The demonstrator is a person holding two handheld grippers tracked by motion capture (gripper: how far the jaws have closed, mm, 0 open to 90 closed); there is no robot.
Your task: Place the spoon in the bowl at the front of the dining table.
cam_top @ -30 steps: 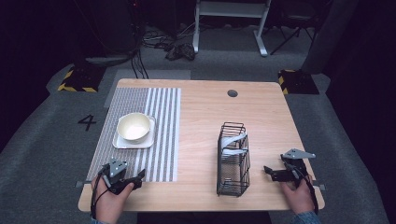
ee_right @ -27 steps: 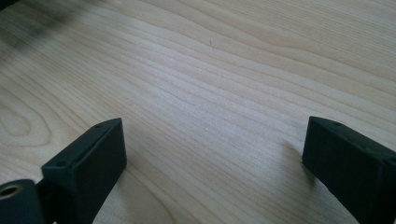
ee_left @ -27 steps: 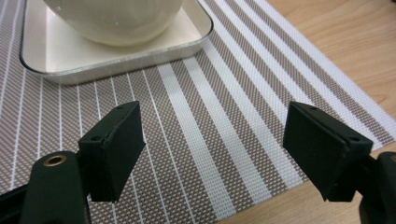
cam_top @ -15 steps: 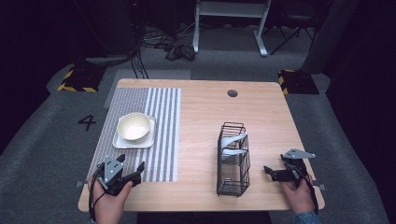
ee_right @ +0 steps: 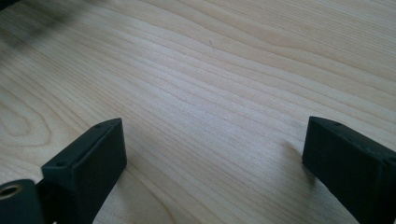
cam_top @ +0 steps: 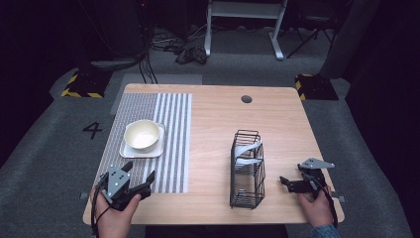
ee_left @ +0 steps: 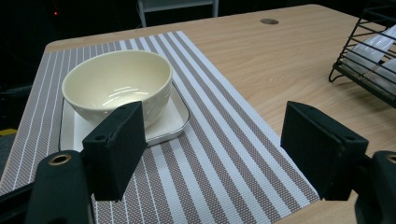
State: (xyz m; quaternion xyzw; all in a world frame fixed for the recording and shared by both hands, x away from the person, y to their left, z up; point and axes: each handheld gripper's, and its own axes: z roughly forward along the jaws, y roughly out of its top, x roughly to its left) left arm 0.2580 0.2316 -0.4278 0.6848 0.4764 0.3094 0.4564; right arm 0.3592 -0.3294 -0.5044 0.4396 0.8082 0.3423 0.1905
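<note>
Near the table's (cam_top: pixel 218 114) front-left corner, the left gripper (cam_top: pixel 139 179) is hovering with jaws spread wide and empty, pointing toward the cream bowl (cam_top: pixel 142 135). The bowl is sitting upright, mouth up, on a white square plate (cam_top: pixel 127 150) on the striped mat (cam_top: pixel 173 144). The right gripper (cam_top: pixel 291 183), equally wide and empty, is resting at the front-right corner beside the wire rack (cam_top: pixel 246 171).

Your left gripper has lifted and turned.

Over the last second your left gripper (cam_top: pixel 139 182) has risen off the table's near edge, its wide-apart jaws now aimed up the striped mat (cam_top: pixel 171 148) toward the cream bowl (cam_top: pixel 142 135).
</note>
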